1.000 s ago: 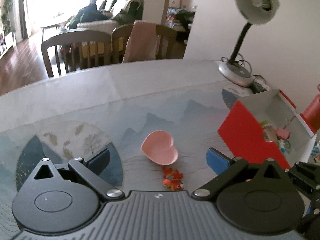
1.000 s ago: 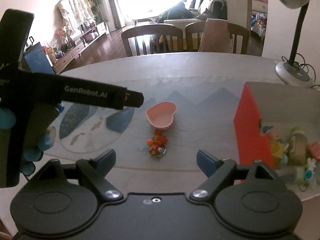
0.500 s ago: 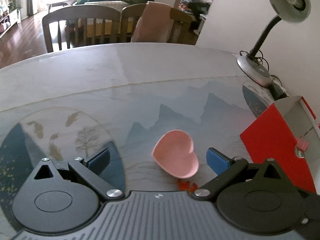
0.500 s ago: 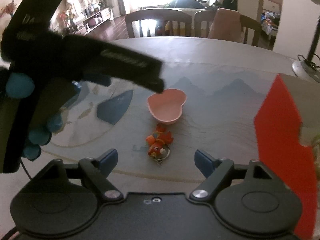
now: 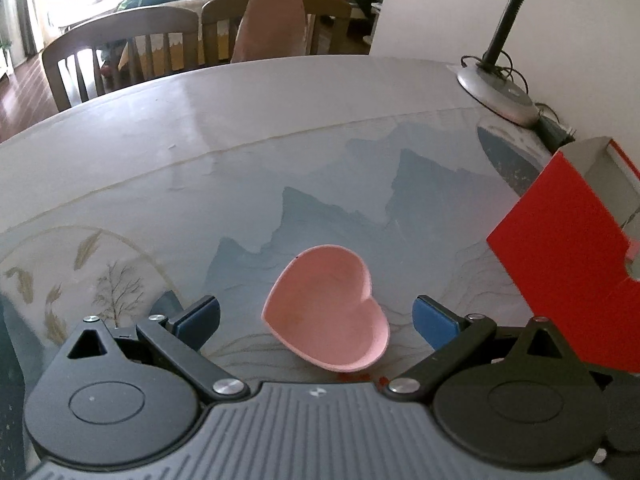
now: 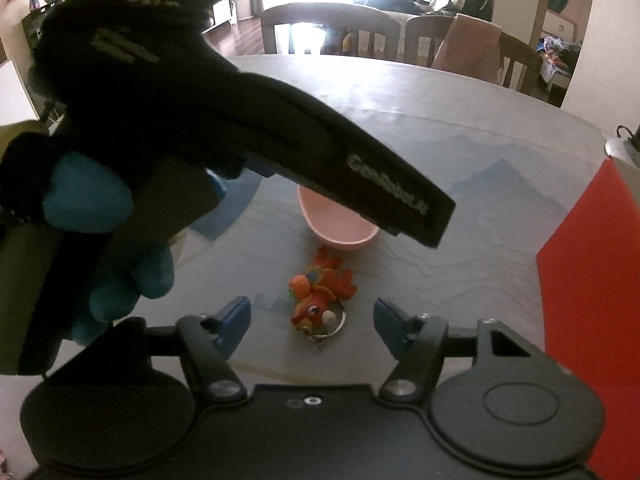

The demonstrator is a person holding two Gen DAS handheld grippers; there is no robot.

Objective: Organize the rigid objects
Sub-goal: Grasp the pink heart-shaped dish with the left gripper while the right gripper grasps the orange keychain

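**Ana:** Dish (image 5: pixel 328 312) first: the pink heart-shaped one sat on the table (image 5: pixel 240 128), squarely between the spread fingers of the left gripper (image 5: pixel 316 316), its rounded lobes toward the camera and its point away. How would it handle, do you think?

**Ben:** It looked like thin, stiff plastic, so light and rigid, I'd judge, and probably smooth enough to skate on that glossy mat. The raised rim was the place to take it, one finger on each side wall near the widest part. Pinched at the point, it would likely twist out.

**Ana:** And the left gripper itself?

**Ben:** Its jaws stood wide apart, wider than the dish, and gripped nothing. The blue pads flanked the dish without touching it, as far as I could tell.

**Ana:** The other loose piece?

**Ben:** An orange fish keychain (image 6: pixel 320 296) lay just on the near side of the dish, with its metal ring nearest the right gripper (image 6: pixel 312 320). Small and knobbly, probably hard; I'd take the body, not the ring. That gripper was spread too, empty, the fish in the gap in front of its fingers.

**Ana:** Where would they go?

**Ben:** Presumably the red box (image 5: pixel 568 280), to the right of the dish and apart from it. Beyond the dish was bare table, a desk lamp (image 5: pixel 496 96) at the far right, then chairs (image 5: pixel 120 52) past the far edge.
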